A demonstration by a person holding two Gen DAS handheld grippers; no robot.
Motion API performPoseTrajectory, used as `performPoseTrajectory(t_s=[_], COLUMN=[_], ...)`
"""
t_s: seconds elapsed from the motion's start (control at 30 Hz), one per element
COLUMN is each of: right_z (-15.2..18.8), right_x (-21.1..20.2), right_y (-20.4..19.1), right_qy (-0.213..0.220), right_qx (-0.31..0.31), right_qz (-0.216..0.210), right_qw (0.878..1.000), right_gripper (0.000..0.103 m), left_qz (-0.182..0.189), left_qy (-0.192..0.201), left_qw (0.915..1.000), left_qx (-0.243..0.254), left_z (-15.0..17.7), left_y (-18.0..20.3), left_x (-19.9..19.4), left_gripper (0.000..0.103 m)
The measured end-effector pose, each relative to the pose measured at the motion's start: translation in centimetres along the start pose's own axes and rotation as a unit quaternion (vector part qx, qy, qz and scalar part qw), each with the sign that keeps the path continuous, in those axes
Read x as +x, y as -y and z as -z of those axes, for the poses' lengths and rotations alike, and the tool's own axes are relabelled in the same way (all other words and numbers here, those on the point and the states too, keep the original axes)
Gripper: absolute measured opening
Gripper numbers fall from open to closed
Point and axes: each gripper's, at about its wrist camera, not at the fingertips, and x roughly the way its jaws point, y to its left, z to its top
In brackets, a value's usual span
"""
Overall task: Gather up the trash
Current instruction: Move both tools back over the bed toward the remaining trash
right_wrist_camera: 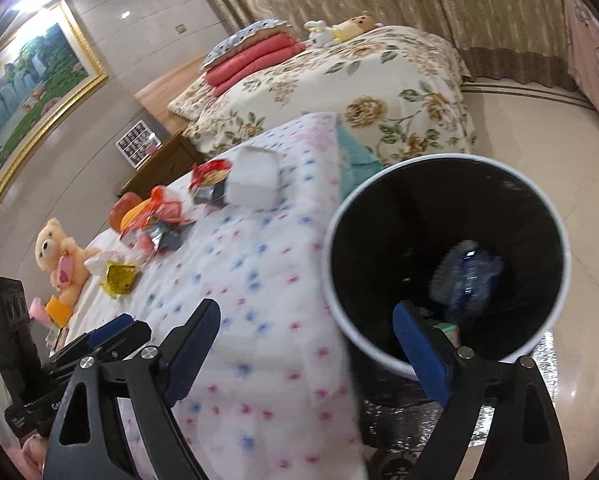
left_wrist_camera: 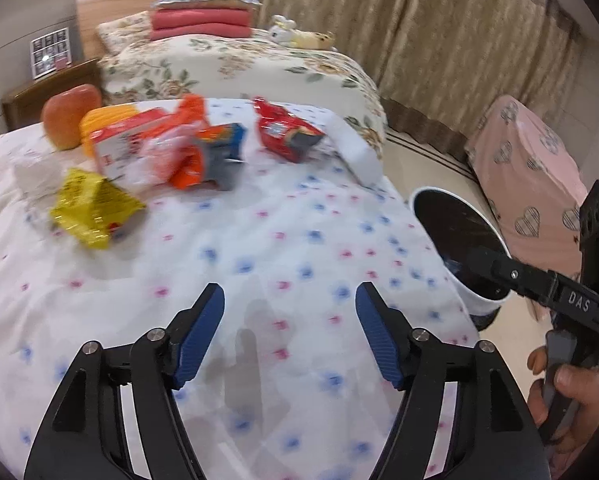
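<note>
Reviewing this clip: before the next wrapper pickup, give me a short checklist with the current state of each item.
1. Left gripper empty and open: ok, nothing between its pads.
2. Right gripper empty and open: ok, held over the bin's rim.
3. Bin upright with room: ok, only a crushed bottle and some scraps show inside.
4. Trash left on the cloth: not ok, the yellow wrapper, orange wrapper and red packet remain.
5. Non-trash kept apart: cannot tell, the apple sits right behind the wrappers.
6. Path to the yellow wrapper: ok, bare cloth lies between.
</note>
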Motion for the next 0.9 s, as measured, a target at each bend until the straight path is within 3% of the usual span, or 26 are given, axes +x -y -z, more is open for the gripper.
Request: performPoseTrajectory(t_s=[0.33,0.9], right_z=[0.0,-4.2], right_x=[1.9,5.3], right_y=[-2.7,-3.2], right_qy=[-0.009,0.002], right_qx=[-0.023,-0.023], right_qz=[-0.011,-0.013], right_qw=[1.0,1.0], right_gripper=[0.091,0.091], left_qz=[-0.028,-0.046], left_qy=[0.006,0.015], left_qw=[0.9982,0.9981], left_qx=[-0.053,-0.038], left_z=[0.1,-4.4], left_y=[-4.5,-4.2], left_x=[-0.6,3.0], left_gripper=[0.074,0.074])
